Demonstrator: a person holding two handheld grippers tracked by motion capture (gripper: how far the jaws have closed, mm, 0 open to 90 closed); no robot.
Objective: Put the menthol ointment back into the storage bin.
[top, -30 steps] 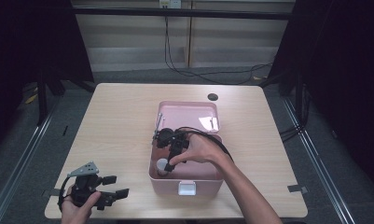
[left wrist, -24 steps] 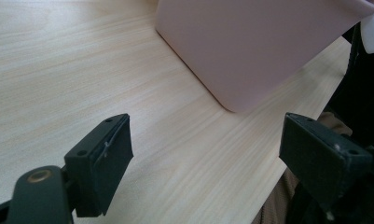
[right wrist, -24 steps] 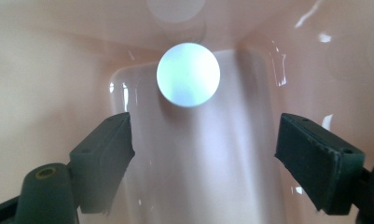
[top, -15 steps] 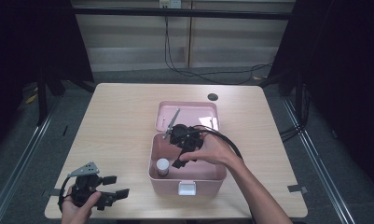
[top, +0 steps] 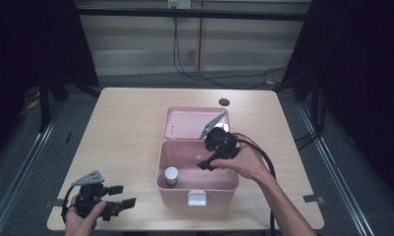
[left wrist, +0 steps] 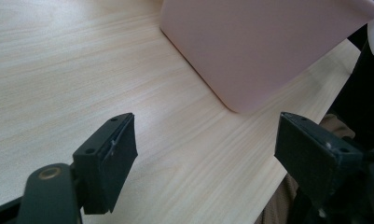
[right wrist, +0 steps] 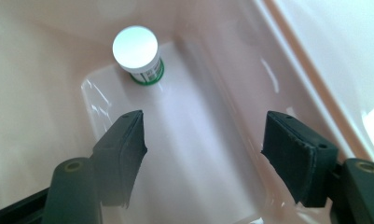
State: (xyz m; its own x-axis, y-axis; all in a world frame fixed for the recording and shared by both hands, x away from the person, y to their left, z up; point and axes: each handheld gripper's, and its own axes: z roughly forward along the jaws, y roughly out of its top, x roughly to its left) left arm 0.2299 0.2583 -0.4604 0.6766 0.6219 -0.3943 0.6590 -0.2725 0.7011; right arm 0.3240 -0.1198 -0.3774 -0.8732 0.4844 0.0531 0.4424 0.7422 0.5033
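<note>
Resting at the near left corner of the desk [top: 126, 128], the left gripper [top: 117, 202] lies in the person's hand with its fingers [left wrist: 107, 161] spread wide and nothing between them. To its right stands the open pink box [top: 197, 184], its lid [top: 184, 123] laid back on the far side. A small white-capped bottle [top: 171, 175] stands upright in the box's near left corner. Further right, the right gripper [top: 207, 164] hangs over the box's right part, fingers [right wrist: 121, 149] wide apart, empty, well clear of the bottle.
</note>
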